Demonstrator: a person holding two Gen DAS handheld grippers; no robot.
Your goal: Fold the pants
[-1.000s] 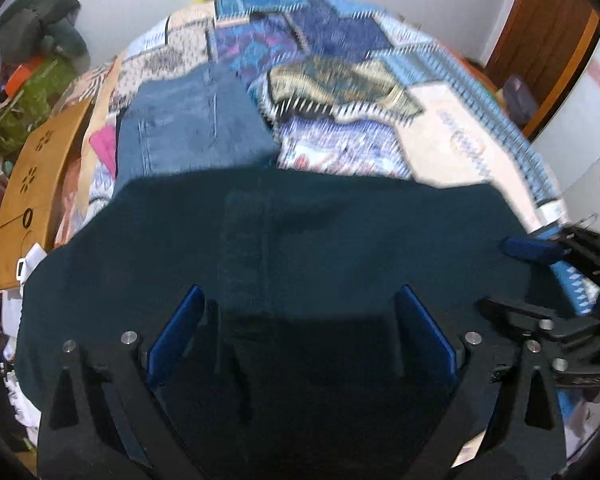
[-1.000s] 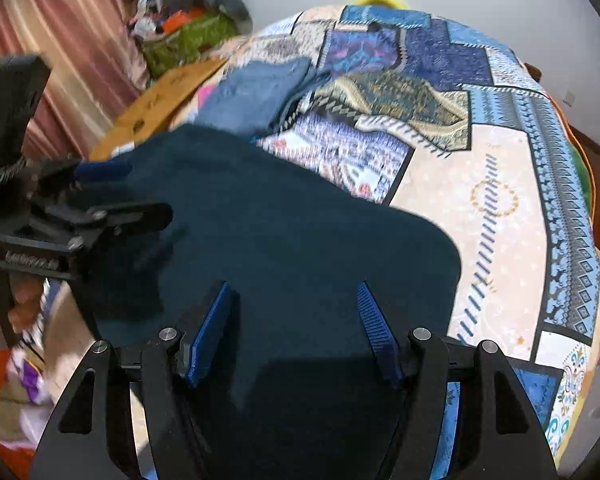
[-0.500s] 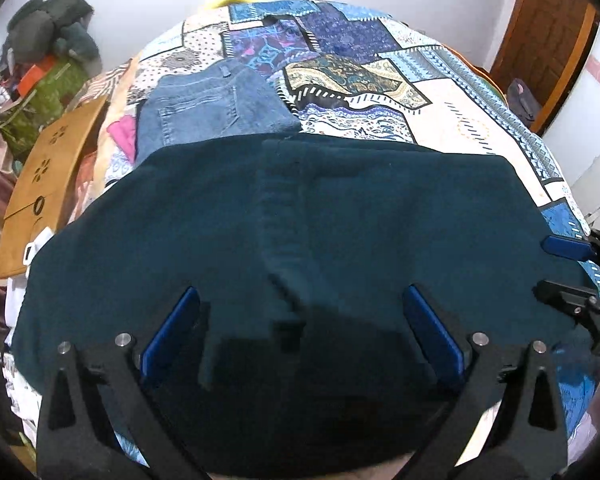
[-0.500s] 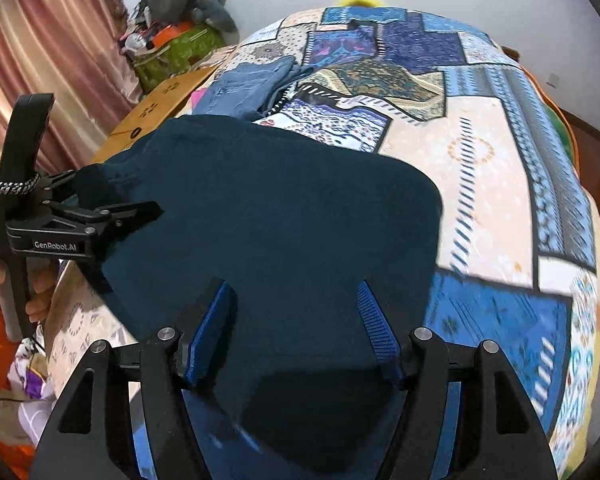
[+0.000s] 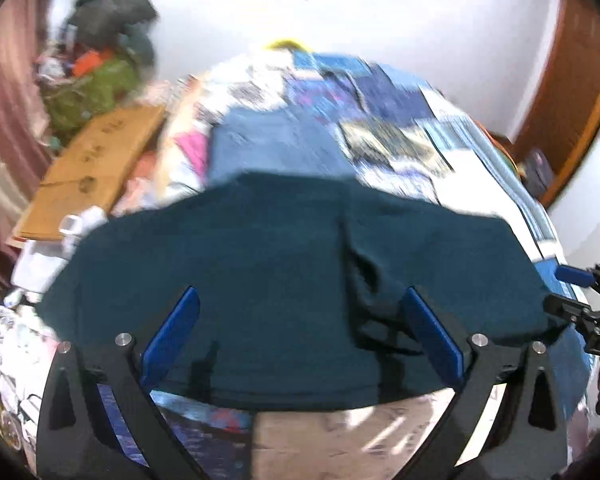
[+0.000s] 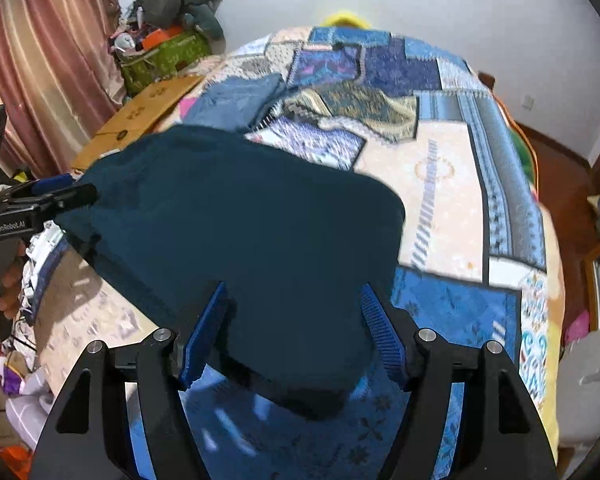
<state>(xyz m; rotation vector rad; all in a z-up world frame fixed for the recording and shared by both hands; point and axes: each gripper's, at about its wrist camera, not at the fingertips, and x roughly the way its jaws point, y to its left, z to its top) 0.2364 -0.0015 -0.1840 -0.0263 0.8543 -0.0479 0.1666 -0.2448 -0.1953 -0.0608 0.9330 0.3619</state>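
Dark teal pants (image 5: 260, 264) lie folded on the near part of the bed, on top of the patchwork bedspread (image 6: 452, 184); I see a lengthwise seam or crease right of centre in the left wrist view. Left gripper (image 5: 300, 332): fingers spread wide, nothing between the blue pads (image 5: 172, 332), poised over the near edge of the pants. Right gripper (image 6: 292, 332): also spread apart, holding nothing, over the pants' right-hand corner. Each gripper shows at the edge of the other's view, at opposite ends of the pants. Folded blue jeans (image 6: 236, 100) lie farther up the bed, just beyond the pants. A cardboard sheet (image 5: 96, 172) leans along the bed's left side. Left wrist view is motion-blurred.
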